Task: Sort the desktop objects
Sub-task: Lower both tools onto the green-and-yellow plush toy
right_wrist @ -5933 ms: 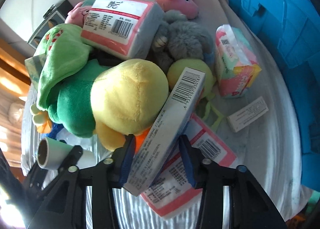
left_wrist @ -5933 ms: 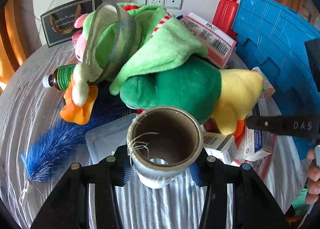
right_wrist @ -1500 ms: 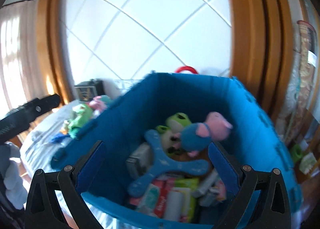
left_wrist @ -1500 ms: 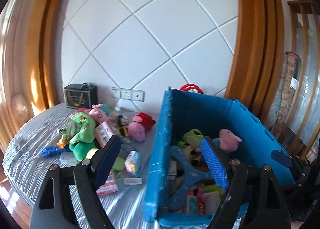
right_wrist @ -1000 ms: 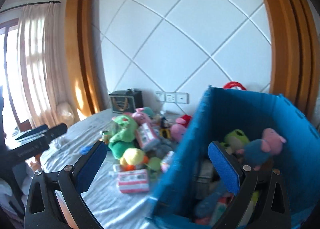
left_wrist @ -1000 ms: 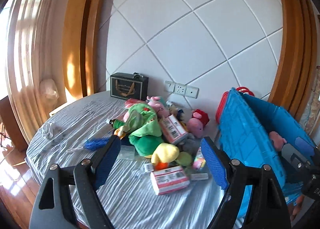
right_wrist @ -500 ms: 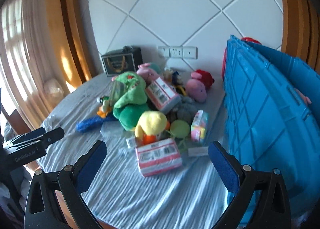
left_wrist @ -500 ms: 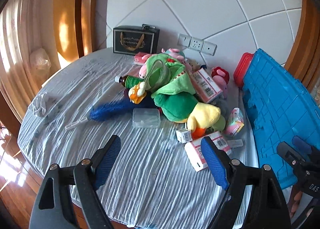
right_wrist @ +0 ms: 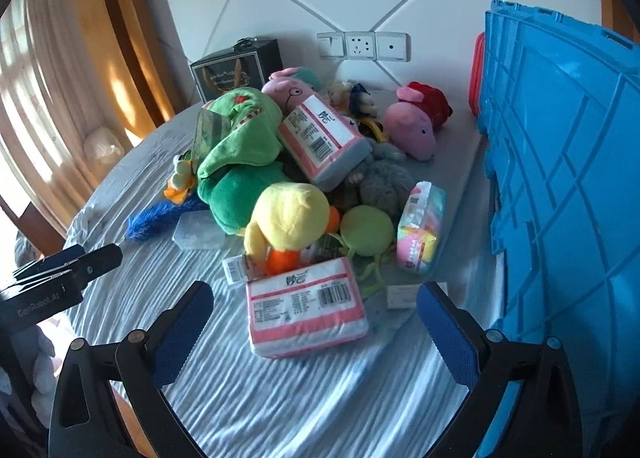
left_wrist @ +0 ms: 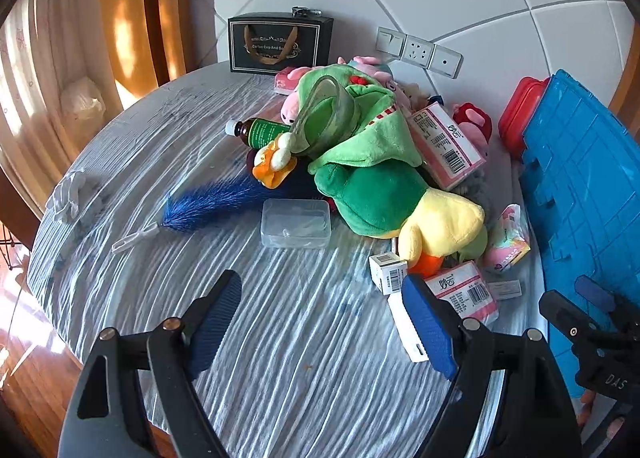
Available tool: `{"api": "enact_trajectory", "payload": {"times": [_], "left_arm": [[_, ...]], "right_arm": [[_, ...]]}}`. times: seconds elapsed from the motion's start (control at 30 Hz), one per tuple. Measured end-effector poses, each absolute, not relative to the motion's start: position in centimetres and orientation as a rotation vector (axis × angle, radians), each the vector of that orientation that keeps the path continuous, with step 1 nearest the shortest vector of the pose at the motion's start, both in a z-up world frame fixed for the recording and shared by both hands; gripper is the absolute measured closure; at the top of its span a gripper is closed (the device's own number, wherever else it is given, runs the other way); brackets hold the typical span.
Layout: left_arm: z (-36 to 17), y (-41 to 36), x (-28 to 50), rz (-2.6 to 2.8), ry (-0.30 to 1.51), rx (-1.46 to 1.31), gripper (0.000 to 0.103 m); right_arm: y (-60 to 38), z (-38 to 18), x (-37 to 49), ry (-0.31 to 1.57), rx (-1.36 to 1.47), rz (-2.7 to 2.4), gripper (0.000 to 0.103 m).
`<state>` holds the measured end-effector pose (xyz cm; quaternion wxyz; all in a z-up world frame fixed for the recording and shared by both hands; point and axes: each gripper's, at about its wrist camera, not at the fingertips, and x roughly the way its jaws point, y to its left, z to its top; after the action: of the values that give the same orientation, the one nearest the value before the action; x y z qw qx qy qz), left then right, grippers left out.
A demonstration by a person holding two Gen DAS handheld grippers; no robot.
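A heap of objects lies on the round table: a green and yellow plush duck (left_wrist: 396,194) (right_wrist: 280,214), a clear plastic box (left_wrist: 295,223), a blue feather duster (left_wrist: 216,202), pink tissue packs (right_wrist: 306,308) (left_wrist: 444,144), a green-labelled bottle (left_wrist: 256,132), a pink pig plush (right_wrist: 412,130). My left gripper (left_wrist: 322,318) hovers open and empty above bare cloth in front of the clear box. My right gripper (right_wrist: 314,318) is open and empty, with the nearest tissue pack framed between its fingers farther on. The blue crate (right_wrist: 560,186) (left_wrist: 584,198) stands at the right.
A black gift box (left_wrist: 280,43) stands at the wall by wall sockets (right_wrist: 362,45). A red lidded container (left_wrist: 516,118) sits behind the crate. Small white cartons (left_wrist: 387,272) lie by the duck. A crumpled white wrapper (left_wrist: 70,194) lies near the table's left edge.
Both grippers swung left away from the crate's inside and came down toward the table. The heap has grown larger in both views. Both grippers stayed open and empty.
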<state>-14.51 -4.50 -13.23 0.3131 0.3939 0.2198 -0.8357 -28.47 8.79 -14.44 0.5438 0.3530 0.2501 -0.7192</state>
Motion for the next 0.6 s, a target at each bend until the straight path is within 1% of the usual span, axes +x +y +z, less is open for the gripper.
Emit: {"api": "enact_trajectory", "payload": {"times": [0.17, 0.43, 0.6], "left_arm": [[-14.6, -6.7, -16.4, -2.252, 0.542, 1.092, 0.021], [-18.1, -10.6, -21.9, -2.46, 0.315, 1.214, 0.021], [-20.7, -12.1, -25.2, -2.603, 0.25, 1.306, 0.021]], "right_arm": [[7.1, -15.6, -29.0, 0.607, 0.881, -1.708, 0.0], [3.5, -17.9, -29.7, 0.532, 0.997, -1.791, 0.0], [0.0, -21.1, -30.4, 0.471, 1.14, -1.77, 0.0]]}}
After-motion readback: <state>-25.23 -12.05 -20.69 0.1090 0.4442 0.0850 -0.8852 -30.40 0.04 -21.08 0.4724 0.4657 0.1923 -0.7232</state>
